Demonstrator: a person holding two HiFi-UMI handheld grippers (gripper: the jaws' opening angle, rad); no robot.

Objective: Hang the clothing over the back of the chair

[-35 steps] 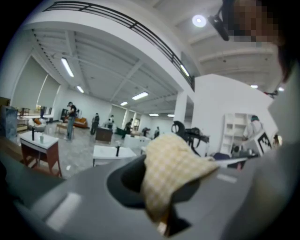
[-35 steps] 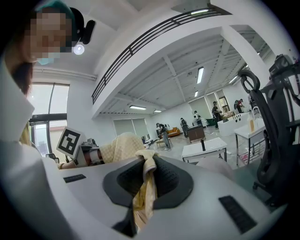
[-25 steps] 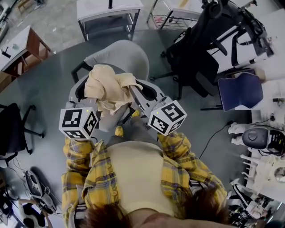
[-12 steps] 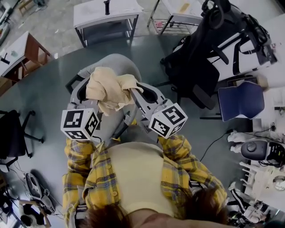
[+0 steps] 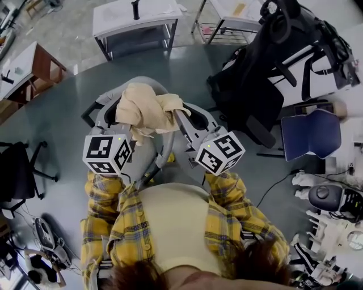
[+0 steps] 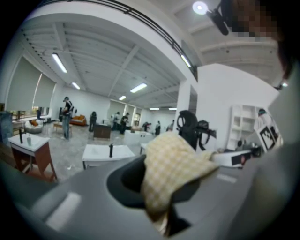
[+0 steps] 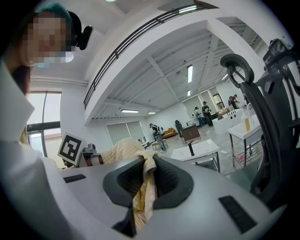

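A pale yellow checked garment point(image 5: 146, 112) hangs bunched between my two grippers, above a grey office chair point(image 5: 148, 148) seen from over its back. My left gripper point(image 5: 126, 126) is shut on the cloth's left part; in the left gripper view the garment point(image 6: 173, 164) bulges over the dark pads. My right gripper point(image 5: 180, 116) is shut on the cloth's right edge, and in the right gripper view a strip of the garment point(image 7: 144, 187) runs down between the pads. The chair's seat is mostly hidden under cloth and grippers.
A black chair point(image 5: 255, 85) with gear on it stands to the right, a blue chair point(image 5: 309, 133) beyond it. White tables point(image 5: 136, 17) stand ahead, a wooden desk point(image 5: 25, 68) at left, another black chair point(image 5: 17, 170) at the left edge. People stand far off in the hall.
Both grippers and the garment have moved forward together, closer over the grey chair. The grips look unchanged.
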